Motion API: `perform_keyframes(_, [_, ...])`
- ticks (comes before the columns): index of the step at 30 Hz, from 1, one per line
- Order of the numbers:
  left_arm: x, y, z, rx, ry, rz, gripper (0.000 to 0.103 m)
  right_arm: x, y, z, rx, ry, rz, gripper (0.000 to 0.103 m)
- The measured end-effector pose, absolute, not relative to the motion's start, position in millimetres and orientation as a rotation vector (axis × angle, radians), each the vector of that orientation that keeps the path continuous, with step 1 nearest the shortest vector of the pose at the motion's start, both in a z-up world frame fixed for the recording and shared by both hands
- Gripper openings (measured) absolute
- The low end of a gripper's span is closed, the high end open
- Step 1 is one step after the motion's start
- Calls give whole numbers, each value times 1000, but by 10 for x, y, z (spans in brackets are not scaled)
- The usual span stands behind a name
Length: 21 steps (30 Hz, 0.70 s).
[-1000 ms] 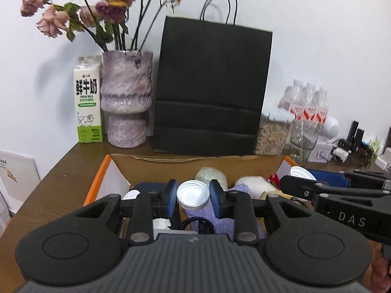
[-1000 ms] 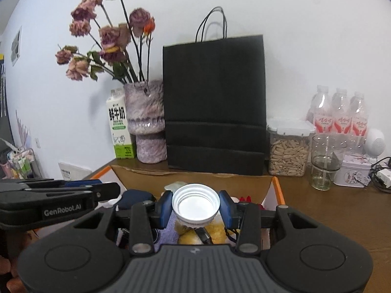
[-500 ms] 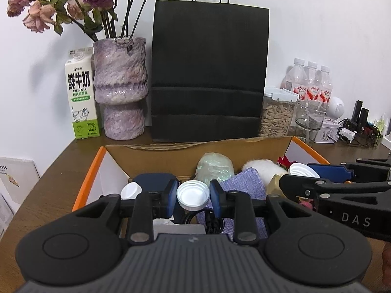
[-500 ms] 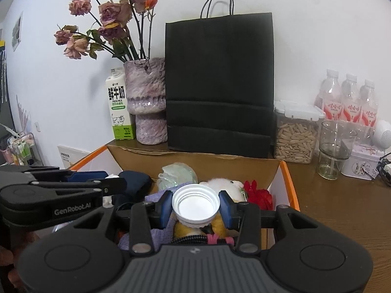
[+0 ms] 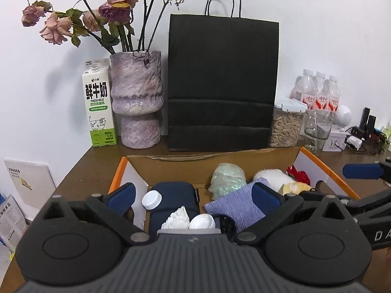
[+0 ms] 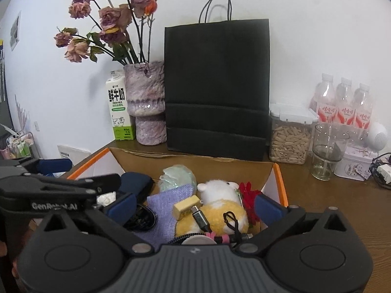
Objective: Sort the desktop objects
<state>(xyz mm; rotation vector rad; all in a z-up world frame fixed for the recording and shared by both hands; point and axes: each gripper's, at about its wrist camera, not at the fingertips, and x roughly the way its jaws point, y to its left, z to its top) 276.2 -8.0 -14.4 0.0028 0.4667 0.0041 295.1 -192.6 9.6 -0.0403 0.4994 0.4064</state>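
A: Counting what sits in the cardboard box [image 5: 317, 163]: 2 white caps show from the left wrist, one cap [image 5: 152, 199] by the box's left wall and a second cap [image 5: 202, 221] just ahead of the left gripper [image 5: 193, 195], beside a crumpled white tissue [image 5: 176, 218].

B: And the rest in there?

A: 1 navy pouch [image 5: 174, 191], 1 purple cloth [image 6: 168, 195], 1 pale green wrapped bundle [image 6: 177, 177], 1 white-and-yellow plush toy [image 6: 217, 205], 1 red flower [image 6: 249, 195], 1 small tan block [image 6: 187, 206] resting on the plush, and a cable with a plug [image 6: 200, 216] across it.

B: How do the fingers stand?

A: Both pairs have just been opening and now stand wide. Nothing is between the left gripper's blue pads. The right gripper [image 6: 194, 205] is spread over the plush and grips nothing; a pale round edge at its base may be another cap, I cannot tell. Both point slightly downward into the box, side by side.

B: And the room?

A: A brown wooden table [image 6: 342, 202] against a white wall. Behind the box stand 1 milk carton [image 5: 99, 102], 1 mottled purple vase [image 5: 136, 97] of dried roses, 1 black paper bag [image 5: 222, 83], 1 seed jar [image 6: 289, 134], 1 empty glass [image 6: 327, 151] and 3 water bottles [image 6: 345, 102].
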Motion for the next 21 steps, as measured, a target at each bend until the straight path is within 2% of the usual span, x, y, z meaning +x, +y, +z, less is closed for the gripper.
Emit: perform_keyframes(21, [2357, -35, -63, -33, 462, -8, 103, 2542, -1913, 236, -63, 476, 401, 103])
